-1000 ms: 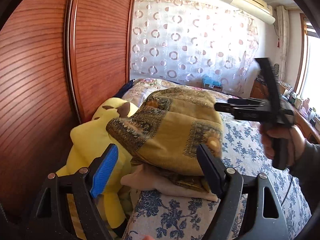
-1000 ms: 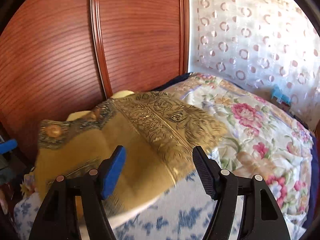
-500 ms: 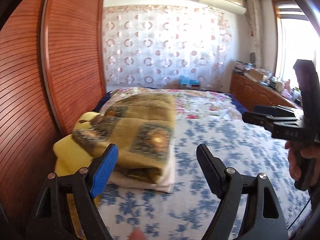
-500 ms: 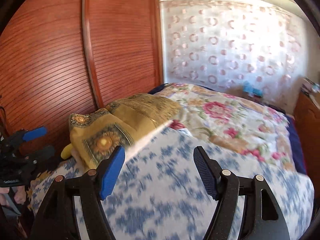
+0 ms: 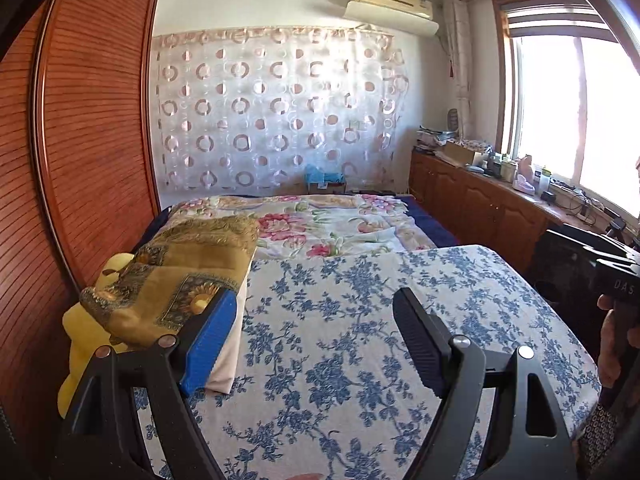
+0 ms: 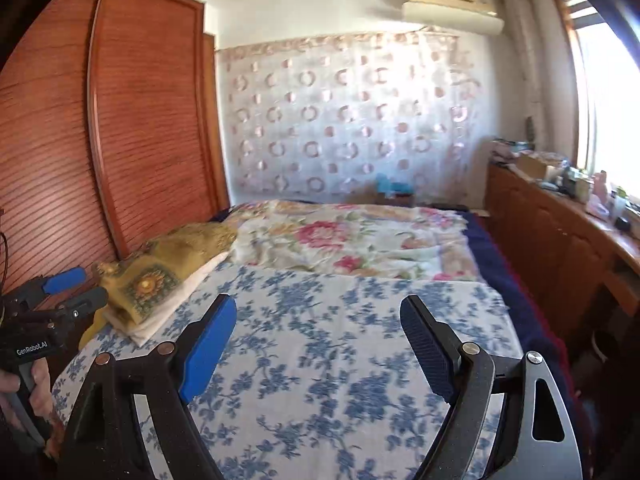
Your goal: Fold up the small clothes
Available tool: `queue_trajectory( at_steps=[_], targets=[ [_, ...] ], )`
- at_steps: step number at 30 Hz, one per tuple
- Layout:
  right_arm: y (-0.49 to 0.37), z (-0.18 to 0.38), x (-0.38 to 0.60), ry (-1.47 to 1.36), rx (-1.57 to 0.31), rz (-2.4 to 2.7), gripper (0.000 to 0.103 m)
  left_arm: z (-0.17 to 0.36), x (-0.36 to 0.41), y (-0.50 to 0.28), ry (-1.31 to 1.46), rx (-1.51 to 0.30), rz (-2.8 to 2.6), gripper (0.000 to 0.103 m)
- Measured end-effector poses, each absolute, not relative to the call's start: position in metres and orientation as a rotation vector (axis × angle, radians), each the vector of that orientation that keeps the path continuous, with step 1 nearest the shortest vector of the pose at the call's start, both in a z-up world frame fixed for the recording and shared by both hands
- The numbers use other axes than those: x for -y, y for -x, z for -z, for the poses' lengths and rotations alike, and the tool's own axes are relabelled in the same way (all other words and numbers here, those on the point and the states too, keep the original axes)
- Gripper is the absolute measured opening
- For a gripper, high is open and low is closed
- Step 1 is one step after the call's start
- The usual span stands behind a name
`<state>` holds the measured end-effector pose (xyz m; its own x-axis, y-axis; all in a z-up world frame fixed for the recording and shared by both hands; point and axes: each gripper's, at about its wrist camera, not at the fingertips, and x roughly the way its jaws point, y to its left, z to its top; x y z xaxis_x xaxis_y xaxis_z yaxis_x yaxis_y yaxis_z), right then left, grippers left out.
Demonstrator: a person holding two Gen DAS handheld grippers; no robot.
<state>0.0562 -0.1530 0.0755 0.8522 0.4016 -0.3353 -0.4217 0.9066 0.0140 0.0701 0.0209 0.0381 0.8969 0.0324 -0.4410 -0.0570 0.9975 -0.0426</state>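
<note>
The folded yellow cloth point(image 5: 176, 268) lies on a small pile at the far left of the bed point(image 5: 360, 320), by the wooden wardrobe point(image 5: 92, 140). The left hand-held gripper point(image 5: 316, 340) is wide apart and holds nothing. The right hand-held gripper point(image 6: 320, 344) is opening, with nothing between its jaws.

Black jaws, one blue pad point(image 5: 208, 340)

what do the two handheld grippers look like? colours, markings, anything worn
Both are black plastic pistol-grip units. Left gripper and right gripper each carry one blue pad and one ribbed black pad, with silver pivot bolts on the finger links. The left body reads "GenRobot.AI"; the right shows "DAS". A thin dark cable runs near the left unit. No sleeves clearly visible.
</note>
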Motion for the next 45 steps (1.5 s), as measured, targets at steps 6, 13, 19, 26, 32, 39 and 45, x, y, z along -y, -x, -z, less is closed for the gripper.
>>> queue_trajectory(
  at_steps=[6, 13, 19, 26, 32, 39, 45],
  targets=[
    [-0.027, -0.085, 0.166, 0.038, -0.322, -0.379, 0.085, -0.054, -0.009, -0.064, 0.045, -0.437, -0.037, 0.081],
    [-0.016, -0.073, 0.147, 0.039, -0.305, -0.356, 0.085, -0.058, -0.006, -0.061, 0.041, -0.442, -0.047, 0.081],
    [-0.022, -0.068, 0.146, 0.032, -0.304, -0.353, 0.085, -0.059, -0.006, -0.061, 0.038, -0.442, -0.046, 0.081],
    [-0.03, -0.066, 0.153, 0.032, -0.306, -0.352, 0.085, -0.059, -0.007, -0.061, 0.042, -0.441, -0.048, 0.081],
    [-0.031, -0.067, 0.155, 0.033, -0.305, -0.352, 0.085, -0.064, -0.005, -0.06, 0.04, -0.438, -0.049, 0.081],
    [-0.032, -0.067, 0.159, 0.035, -0.302, -0.354, 0.085, -0.064, -0.005, -0.059, 0.042, -0.439, -0.047, 0.081],
    [-0.032, -0.068, 0.162, 0.038, -0.3, -0.357, 0.085, -0.065, -0.004, -0.059, 0.041, -0.438, -0.048, 0.081]
  ],
)
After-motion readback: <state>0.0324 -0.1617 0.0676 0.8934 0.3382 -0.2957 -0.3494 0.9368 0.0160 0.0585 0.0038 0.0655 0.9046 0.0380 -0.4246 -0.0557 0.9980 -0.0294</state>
